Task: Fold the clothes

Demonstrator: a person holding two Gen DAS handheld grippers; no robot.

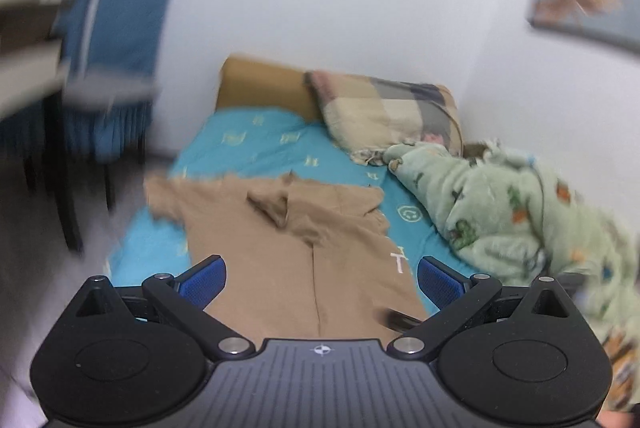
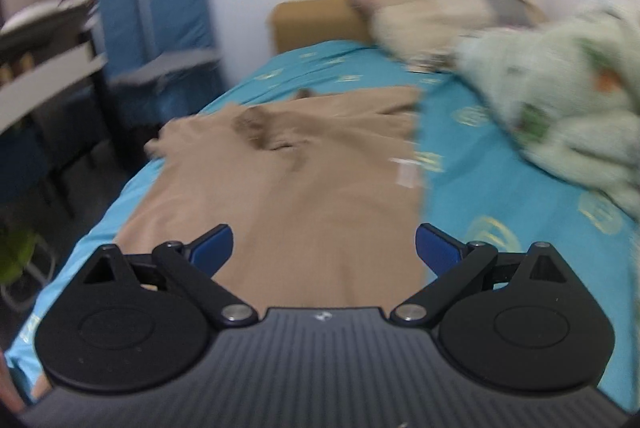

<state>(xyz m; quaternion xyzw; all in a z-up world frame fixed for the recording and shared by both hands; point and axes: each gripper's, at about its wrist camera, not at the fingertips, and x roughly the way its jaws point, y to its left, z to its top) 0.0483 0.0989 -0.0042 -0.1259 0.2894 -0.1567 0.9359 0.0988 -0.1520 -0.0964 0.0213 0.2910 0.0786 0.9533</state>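
A tan garment (image 1: 288, 248) lies spread on the turquoise bedsheet (image 1: 248, 144), with a rumpled fold near its far middle and a small white mark at its right edge. My left gripper (image 1: 322, 282) hovers above the garment's near part, open, with nothing between its blue pads (image 1: 202, 282). In the right wrist view the same tan garment (image 2: 304, 188) stretches away over the bedsheet (image 2: 500, 188). My right gripper (image 2: 324, 250) is open above the near end, and its right pad (image 2: 436, 248) is over the garment's right edge. Both views are motion-blurred.
A pale green patterned blanket (image 1: 520, 216) is heaped on the bed's right side, with a plaid pillow (image 1: 388, 108) and a brown headboard (image 1: 260, 84) at the far end. A blue chair (image 1: 112, 40) and shelving (image 2: 44, 60) stand left of the bed. White walls lie behind.
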